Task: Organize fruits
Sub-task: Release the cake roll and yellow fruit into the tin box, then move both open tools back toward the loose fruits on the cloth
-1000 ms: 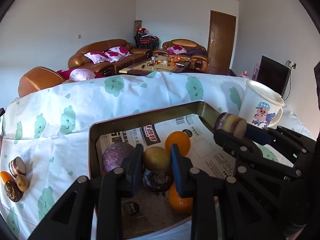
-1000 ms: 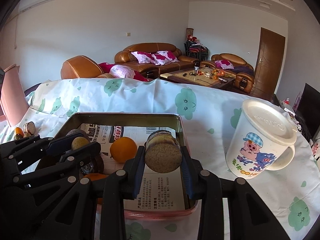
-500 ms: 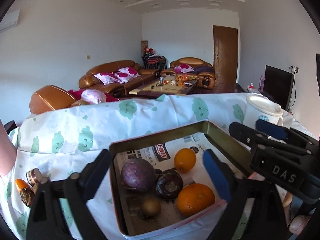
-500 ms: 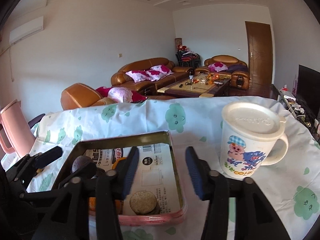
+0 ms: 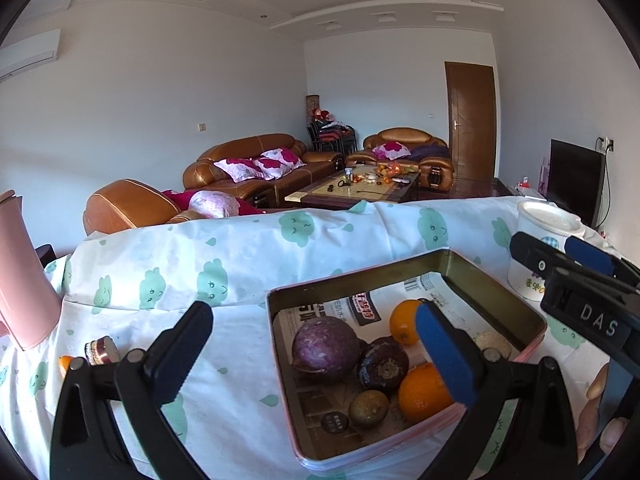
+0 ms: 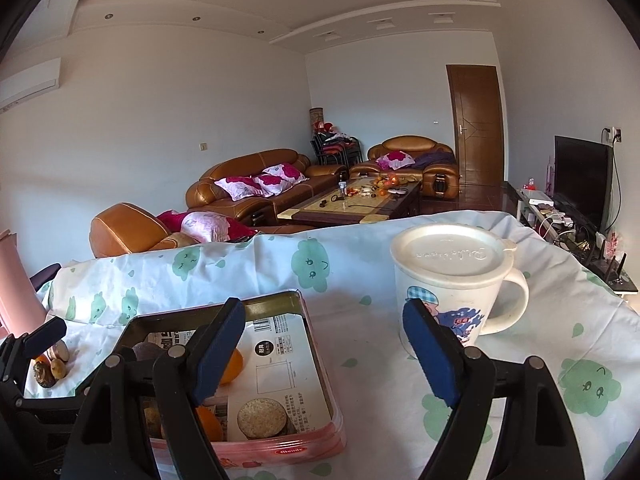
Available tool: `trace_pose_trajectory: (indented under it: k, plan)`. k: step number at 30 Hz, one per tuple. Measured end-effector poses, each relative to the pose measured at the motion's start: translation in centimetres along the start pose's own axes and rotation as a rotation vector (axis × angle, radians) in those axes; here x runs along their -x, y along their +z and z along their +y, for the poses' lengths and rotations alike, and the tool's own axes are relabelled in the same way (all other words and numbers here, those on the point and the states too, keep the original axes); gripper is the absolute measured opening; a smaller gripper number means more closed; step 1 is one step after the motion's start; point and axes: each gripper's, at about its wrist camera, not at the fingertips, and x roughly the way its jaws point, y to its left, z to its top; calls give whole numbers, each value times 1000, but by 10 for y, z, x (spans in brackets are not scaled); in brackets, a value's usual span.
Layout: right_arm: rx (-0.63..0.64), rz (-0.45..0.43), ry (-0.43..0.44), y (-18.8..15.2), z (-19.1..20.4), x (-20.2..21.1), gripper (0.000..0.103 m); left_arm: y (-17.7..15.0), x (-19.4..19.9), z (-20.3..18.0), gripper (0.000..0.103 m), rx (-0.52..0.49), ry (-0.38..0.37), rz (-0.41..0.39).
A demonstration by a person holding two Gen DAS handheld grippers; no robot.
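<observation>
A pink-walled metal tin (image 5: 352, 276) lined with newspaper sits on the cloth. In it lie a purple fruit (image 5: 324, 350), a dark wrinkled fruit (image 5: 382, 364), two oranges (image 5: 404, 320) (image 5: 422, 392), a small brownish fruit (image 5: 368, 408) and a beige cut piece (image 5: 490, 344). My left gripper (image 5: 312, 314) hangs wide open just short of the tin, holding nothing. In the right wrist view the tin (image 6: 316, 360) shows the cut piece (image 6: 262, 418) face up. My right gripper (image 6: 323, 312) hovers at the tin's right edge, its jaws opening and empty.
A lidded white cartoon mug (image 6: 452, 280) stands right of the tin. A pink pitcher (image 5: 20, 280) is at the far left. Several loose fruit pieces (image 5: 100, 352) lie on the cloud-print tablecloth (image 5: 240, 264) left of the tin. Sofas stand beyond the table.
Both grippers have opened and drawn back and up. The small brownish fruit left the left jaws and the cut piece left the right jaws; both now lie in the tin.
</observation>
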Motion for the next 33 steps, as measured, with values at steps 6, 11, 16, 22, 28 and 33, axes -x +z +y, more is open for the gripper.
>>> trace_pose_trajectory:
  k: [6, 11, 16, 22, 28, 33]
  plan:
    - [31, 21, -8, -8, 14, 5, 82, -5, 7, 16, 103, 24, 16, 2]
    - [48, -3, -27, -12, 23, 18, 82, -9, 12, 30, 103, 39, 8, 25]
    - [49, 10, -21, -17, 36, 22, 82, -14, 12, 48, 103, 58, 15, 53]
    - [58, 41, 30, -23, 62, 25, 82, -19, 14, 78, 103, 70, 49, 77]
    - [80, 78, 92, -31, 98, 25, 82, -25, 14, 116, 103, 101, 91, 108]
    - [100, 112, 154, -37, 131, 22, 82, -30, 14, 147, 103, 106, 140, 117]
